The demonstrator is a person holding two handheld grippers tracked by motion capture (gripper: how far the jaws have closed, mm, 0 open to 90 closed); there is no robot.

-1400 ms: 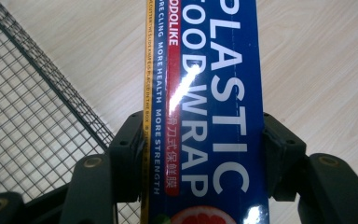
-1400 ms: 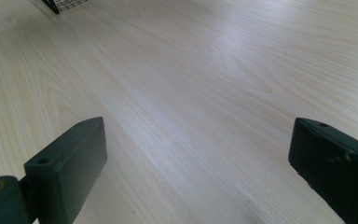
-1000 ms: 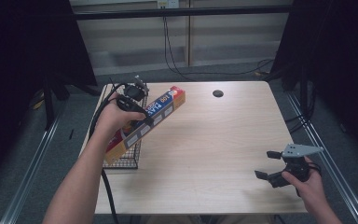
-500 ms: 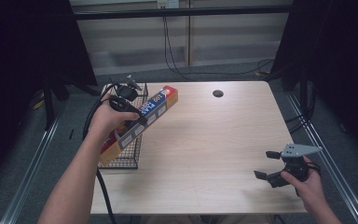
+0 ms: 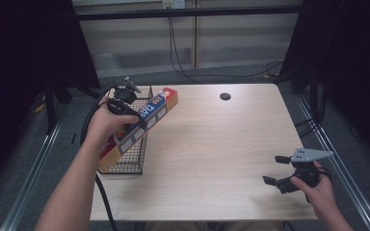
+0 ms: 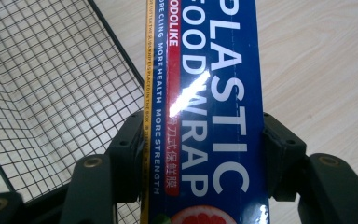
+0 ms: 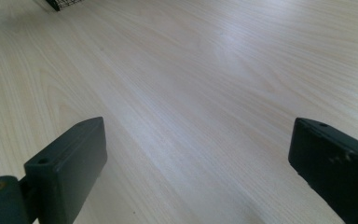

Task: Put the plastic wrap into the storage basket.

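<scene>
Above the black wire basket (image 5: 134,154) at the pale wooden table's (image 5: 212,144) left edge, the left gripper (image 5: 125,103) clamps a long, glossy blue plastic wrap box (image 5: 142,125), tilted, printed in white letters. Far from the basket, the right gripper (image 5: 282,171) hovers wide open.

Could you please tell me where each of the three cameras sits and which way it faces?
High view: above the person's side, looking forward and down on the table; both forearms, left tool, right tool.
Left gripper view: on the left tool, looking along jaws clamping the plastic wrap box beside the wire basket.
Right gripper view: on the right tool, open jaws over bare table.
Shared: box and basket, high and left views.
</scene>
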